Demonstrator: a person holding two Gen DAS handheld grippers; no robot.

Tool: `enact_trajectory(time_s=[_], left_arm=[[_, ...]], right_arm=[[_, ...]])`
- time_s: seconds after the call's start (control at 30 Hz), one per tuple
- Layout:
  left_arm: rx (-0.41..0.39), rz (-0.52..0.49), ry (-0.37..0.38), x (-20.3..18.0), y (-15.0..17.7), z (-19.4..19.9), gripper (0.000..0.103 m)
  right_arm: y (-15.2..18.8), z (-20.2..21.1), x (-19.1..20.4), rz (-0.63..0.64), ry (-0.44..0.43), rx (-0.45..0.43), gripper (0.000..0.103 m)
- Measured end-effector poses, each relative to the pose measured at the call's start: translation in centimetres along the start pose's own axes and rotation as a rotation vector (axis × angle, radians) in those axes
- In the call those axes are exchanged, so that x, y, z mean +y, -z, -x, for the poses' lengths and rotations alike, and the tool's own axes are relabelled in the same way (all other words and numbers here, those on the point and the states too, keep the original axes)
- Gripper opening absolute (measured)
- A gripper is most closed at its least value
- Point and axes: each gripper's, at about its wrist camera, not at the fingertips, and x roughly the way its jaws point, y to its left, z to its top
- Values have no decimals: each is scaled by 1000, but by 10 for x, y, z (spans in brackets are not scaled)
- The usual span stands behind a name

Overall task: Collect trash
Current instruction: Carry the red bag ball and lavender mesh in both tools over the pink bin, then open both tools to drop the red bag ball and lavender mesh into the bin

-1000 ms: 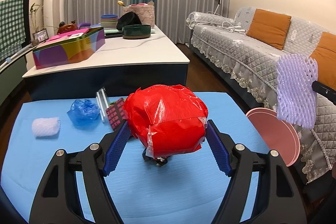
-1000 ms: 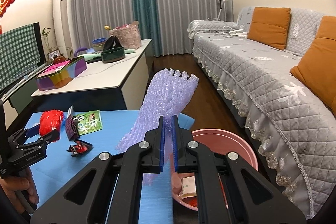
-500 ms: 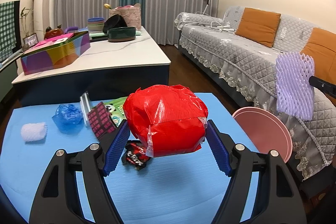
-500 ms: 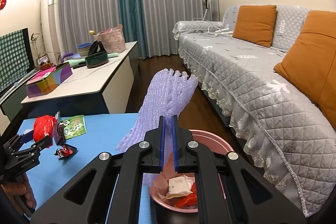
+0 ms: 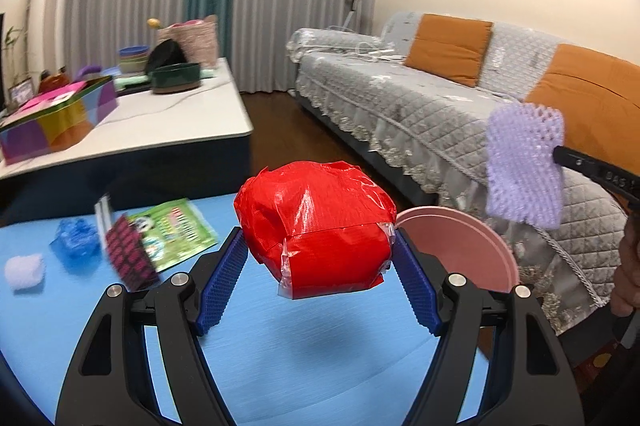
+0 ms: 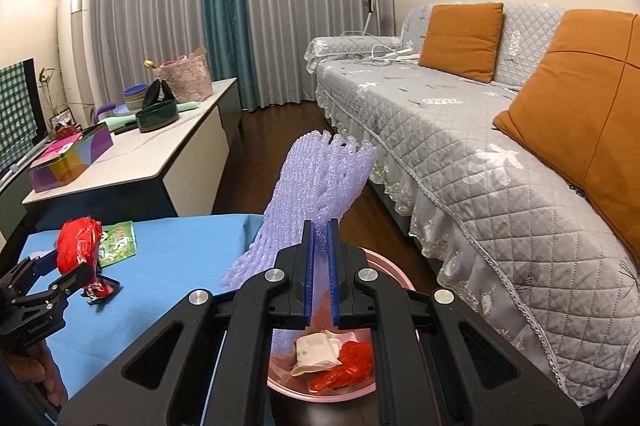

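Note:
My left gripper (image 5: 318, 258) is shut on a crumpled red plastic bag (image 5: 316, 226) and holds it above the blue table (image 5: 280, 354), left of the pink bin (image 5: 460, 250). My right gripper (image 6: 321, 246) is shut on a purple foam net (image 6: 320, 182) and holds it over the pink bin (image 6: 394, 278), which holds white and red trash (image 6: 336, 358). The net also shows in the left wrist view (image 5: 524, 166). The red bag and left gripper show in the right wrist view (image 6: 78, 246).
On the blue table lie a green packet (image 5: 176, 230), a dark red checked wrapper (image 5: 130, 258), a blue plastic wad (image 5: 76, 242), a white foam piece (image 5: 24, 270) and a red-black wrapper (image 6: 100, 290). A grey sofa (image 6: 500, 154) stands to the right, a white coffee table (image 5: 132, 122) behind.
My left gripper has carried the red bag to the right, closer to the pink bin. My right gripper has moved with the purple net further over the bin.

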Motion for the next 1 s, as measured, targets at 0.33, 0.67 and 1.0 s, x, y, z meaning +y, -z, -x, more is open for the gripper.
enact_trajectory(time_s=[0.33,0.67,1.0], left_arm=[[15,-53,93,-45,-7,-35,71],[26,-99,169,-73,-16,-63,71],[56,-125,218,-90,-13,-90,71]], right_arm=[[0,-12,-29,-17,80,16,7],[10,-35,-47,-33,108,72,7],[18,-56,-53,-17,122,112,7]])
